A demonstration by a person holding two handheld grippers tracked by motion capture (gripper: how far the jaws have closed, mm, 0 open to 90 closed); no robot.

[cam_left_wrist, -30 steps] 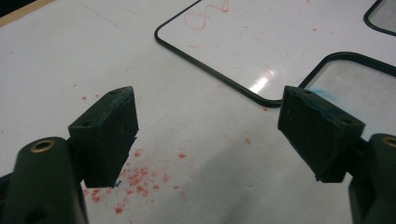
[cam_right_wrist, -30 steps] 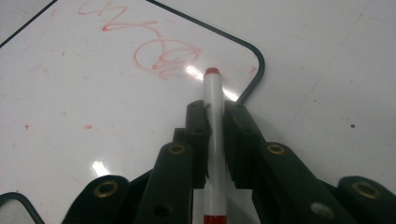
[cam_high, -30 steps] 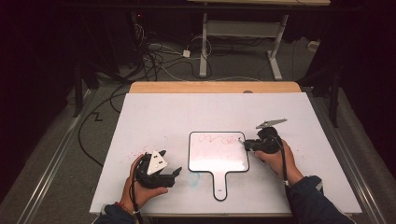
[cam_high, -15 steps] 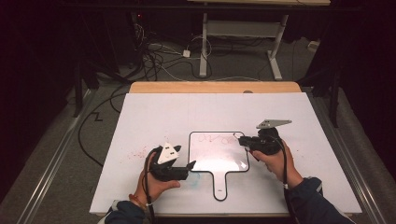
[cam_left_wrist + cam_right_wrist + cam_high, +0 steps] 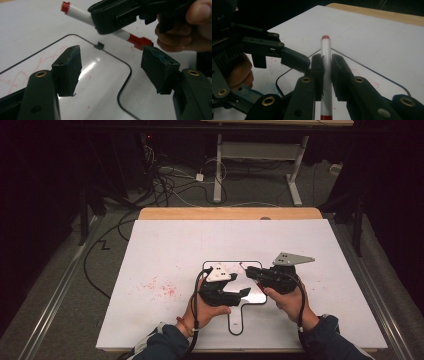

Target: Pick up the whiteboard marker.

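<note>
A small whiteboard (image 5: pixel 236 317) with a black rim and a handle lies flat on the white table (image 5: pixel 165 245). My right gripper (image 5: pixel 248 271) hovers over its right part, shut on a white marker with red ends (image 5: pixel 325 50). The marker (image 5: pixel 77 13) sticks out past both sides of the right gripper (image 5: pixel 117 15). My left gripper (image 5: pixel 245 292) is just left of it above the board (image 5: pixel 95 75), pointing at the marker's red cap. Its jaws have just been closing, and the left gripper (image 5: pixel 111 65) is open with nothing between its pads. Faint red scribbles (image 5: pixel 37 67) mark the board.
Red marker smudges (image 5: pixel 160 287) spot the table left of the board. A wooden strip (image 5: pixel 230 213) runs along the table's far edge. Beyond it, cables (image 5: pixel 165 180) lie on the floor by a desk frame (image 5: pixel 218 165).
My left gripper has moved right from the table's left part to over the board, close to the right gripper. My right gripper has lifted a little and shifted left with the marker.
</note>
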